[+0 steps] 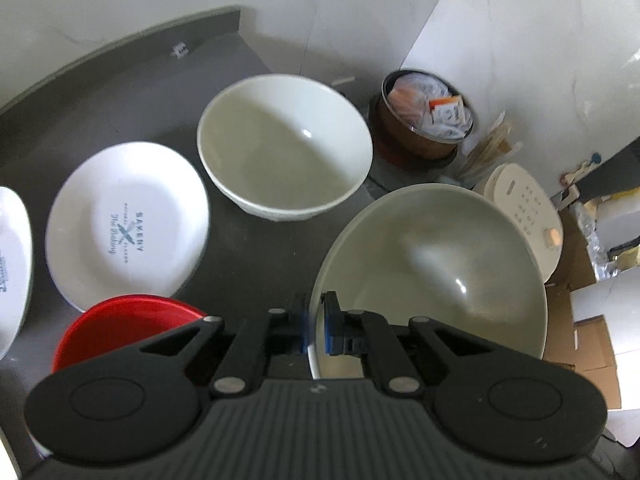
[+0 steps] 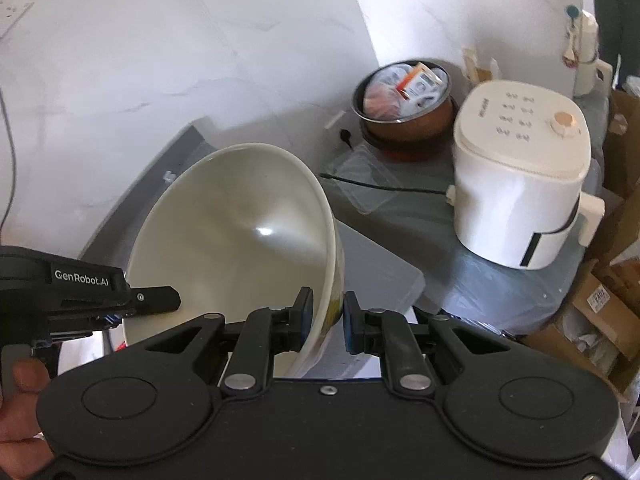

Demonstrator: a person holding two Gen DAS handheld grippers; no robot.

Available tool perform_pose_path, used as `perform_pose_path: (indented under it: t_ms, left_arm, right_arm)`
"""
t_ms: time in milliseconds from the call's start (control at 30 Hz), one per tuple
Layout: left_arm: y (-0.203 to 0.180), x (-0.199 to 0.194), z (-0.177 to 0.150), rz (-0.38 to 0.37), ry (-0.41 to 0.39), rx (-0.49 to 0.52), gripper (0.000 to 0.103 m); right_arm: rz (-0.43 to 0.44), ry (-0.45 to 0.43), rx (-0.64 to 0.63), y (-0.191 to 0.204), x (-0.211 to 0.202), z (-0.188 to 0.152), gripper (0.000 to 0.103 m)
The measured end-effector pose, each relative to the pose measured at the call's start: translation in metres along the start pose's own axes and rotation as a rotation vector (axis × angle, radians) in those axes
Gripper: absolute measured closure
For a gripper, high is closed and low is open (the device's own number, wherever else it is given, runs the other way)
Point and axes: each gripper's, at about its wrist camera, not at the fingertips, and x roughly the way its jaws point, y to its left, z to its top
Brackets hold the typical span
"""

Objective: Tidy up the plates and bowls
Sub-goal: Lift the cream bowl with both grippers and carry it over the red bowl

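Bowls and plates lie on the dark grey table (image 1: 140, 92). In the left wrist view, the left gripper (image 1: 316, 322) grips the near rim of a large pale bowl (image 1: 440, 264) at the lower right of the frame, one blue pad on each side of the rim, fingers clenched on it. In the right wrist view the same bowl (image 2: 240, 232) fills the centre, tilted, and the right gripper (image 2: 324, 320) has its fingers on both sides of the bowl's wall at the lower edge; the inner pad touches the wall, but on the outer side I cannot tell if the pad touches, so the hold is not clear. The left gripper (image 2: 120, 304) enters this view from the left edge, at the opposite rim.

A second white bowl (image 1: 284, 148) stands upright in the centre of the left wrist view. To its left lies a white plate (image 1: 128, 224) with blue print, and a red plate (image 1: 128, 320) sits at the lower left, partly under the gripper. Another white plate (image 1: 12, 264) is cut by the left edge.

A brown pot (image 2: 404, 100) with packets and a white cooker (image 2: 520, 180) stand at the upper right of the right wrist view.
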Motion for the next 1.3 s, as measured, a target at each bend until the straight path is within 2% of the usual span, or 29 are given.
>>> perform_pose_path:
  t_ms: [233, 800, 1300]
  left_arm:
    - [0.014, -0.029, -0.007, 0.01, -0.043, -0.053, 0.097]
    - [0.056, -0.065, -0.028, 0.044, -0.095, -0.127, 0.097]
    - [0.09, -0.064, -0.058, 0.084, -0.059, -0.226, 0.097]
  right_arm:
    - [0.032, -0.001, -0.056, 0.021, -0.01, -0.003, 0.088]
    - [0.089, 0.024, -0.156, 0.059, -0.018, -0.017, 0.087]
    - [0.115, 0.117, -0.232, 0.078, -0.001, -0.043, 0.088]
